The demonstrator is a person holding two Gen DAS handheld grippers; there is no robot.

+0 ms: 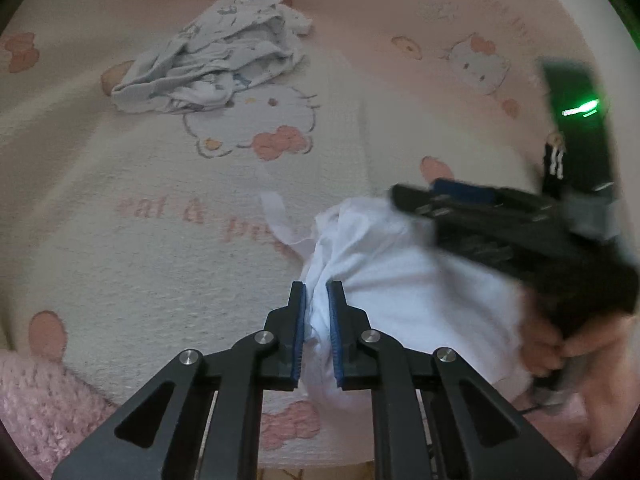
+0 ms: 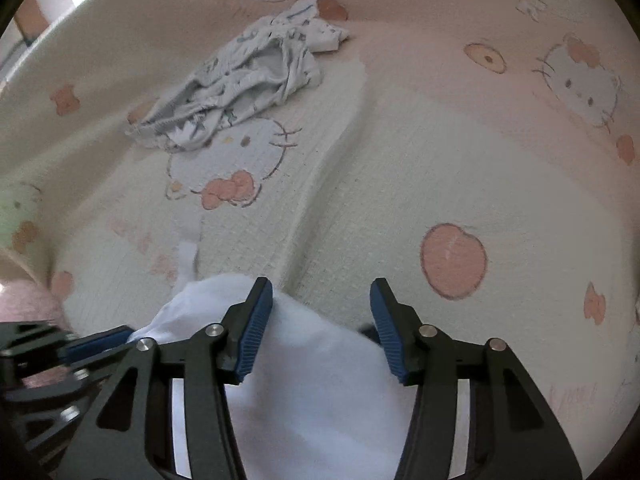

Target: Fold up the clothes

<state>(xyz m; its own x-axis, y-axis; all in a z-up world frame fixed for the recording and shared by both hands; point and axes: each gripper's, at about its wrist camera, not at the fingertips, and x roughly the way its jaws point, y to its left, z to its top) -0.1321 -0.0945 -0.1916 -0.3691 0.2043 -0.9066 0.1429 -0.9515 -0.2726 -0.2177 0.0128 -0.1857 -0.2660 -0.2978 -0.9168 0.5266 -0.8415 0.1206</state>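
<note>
White garment bunched in left claw; right claw gapes above it.

Left gripper jaws nearly closed, pinching cloth; right gripper jaws spread wide, hand gripping handle.

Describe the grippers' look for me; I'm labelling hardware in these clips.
Both match. The left gripper has matte black linkage arms with triangular cut-outs, round silver pivot pins, and ribbed blue pads on two straight fingers. The right gripper has the same parts; seen from the left camera, it carries a black body with a green light. A bare hand grips it; no sleeve visible.
</note>
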